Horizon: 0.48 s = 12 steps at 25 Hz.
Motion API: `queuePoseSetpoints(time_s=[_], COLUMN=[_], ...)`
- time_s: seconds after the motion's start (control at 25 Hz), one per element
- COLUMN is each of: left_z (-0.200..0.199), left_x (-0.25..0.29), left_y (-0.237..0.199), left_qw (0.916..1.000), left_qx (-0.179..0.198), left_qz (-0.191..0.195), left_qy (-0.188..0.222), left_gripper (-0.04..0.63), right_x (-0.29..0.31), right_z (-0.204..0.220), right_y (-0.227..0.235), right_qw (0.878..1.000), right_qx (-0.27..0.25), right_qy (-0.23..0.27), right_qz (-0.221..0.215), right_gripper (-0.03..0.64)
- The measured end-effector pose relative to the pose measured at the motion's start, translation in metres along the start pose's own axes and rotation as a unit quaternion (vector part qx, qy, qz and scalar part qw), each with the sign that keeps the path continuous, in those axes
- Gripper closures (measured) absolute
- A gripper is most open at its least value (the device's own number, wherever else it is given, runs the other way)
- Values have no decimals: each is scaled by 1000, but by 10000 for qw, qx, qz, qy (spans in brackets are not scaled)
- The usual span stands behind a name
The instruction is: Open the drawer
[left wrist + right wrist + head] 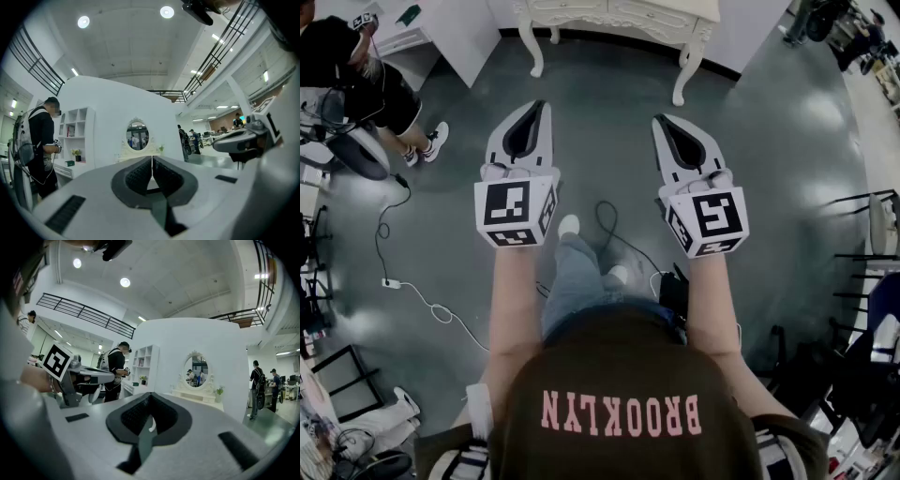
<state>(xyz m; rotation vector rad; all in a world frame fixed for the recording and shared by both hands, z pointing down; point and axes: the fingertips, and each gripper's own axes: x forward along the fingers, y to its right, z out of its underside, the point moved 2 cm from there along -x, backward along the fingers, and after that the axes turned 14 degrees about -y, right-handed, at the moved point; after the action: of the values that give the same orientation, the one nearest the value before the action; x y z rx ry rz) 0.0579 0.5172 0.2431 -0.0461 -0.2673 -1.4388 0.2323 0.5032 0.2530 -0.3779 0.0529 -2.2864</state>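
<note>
A white dressing table [619, 21] with curved legs stands at the far side of the grey floor, its drawer fronts [642, 11] facing me. My left gripper [536, 109] and right gripper [660, 122] are held side by side, level, pointing at the table from well short of it. Both are shut with nothing between the pads. In the left gripper view the left gripper [152, 159] has its pads meeting below the table's oval mirror [137, 135]. The right gripper [149, 397] shows the same mirror [197, 371] further right.
A person in black [356, 70] stands at the left by a white shelf unit [143, 363]. A cable [417, 295] with a plug strip trails over the floor at the left. Dark chairs [867, 244] crowd the right edge. More people stand far off at the right [255, 385].
</note>
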Motion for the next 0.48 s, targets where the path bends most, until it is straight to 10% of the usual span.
queuePoseSetpoints(time_s=[0.48], left_z=[6], left_x=[18], left_y=[-28], left_qw=[9997], left_qx=[58], left_qz=[-235], left_qy=[-25], left_gripper=[588], right_x=[38], right_z=[0], right_y=[2], right_qw=[9999], right_qx=[-35], right_qy=[-34], right_qz=[-113], right_gripper=[621])
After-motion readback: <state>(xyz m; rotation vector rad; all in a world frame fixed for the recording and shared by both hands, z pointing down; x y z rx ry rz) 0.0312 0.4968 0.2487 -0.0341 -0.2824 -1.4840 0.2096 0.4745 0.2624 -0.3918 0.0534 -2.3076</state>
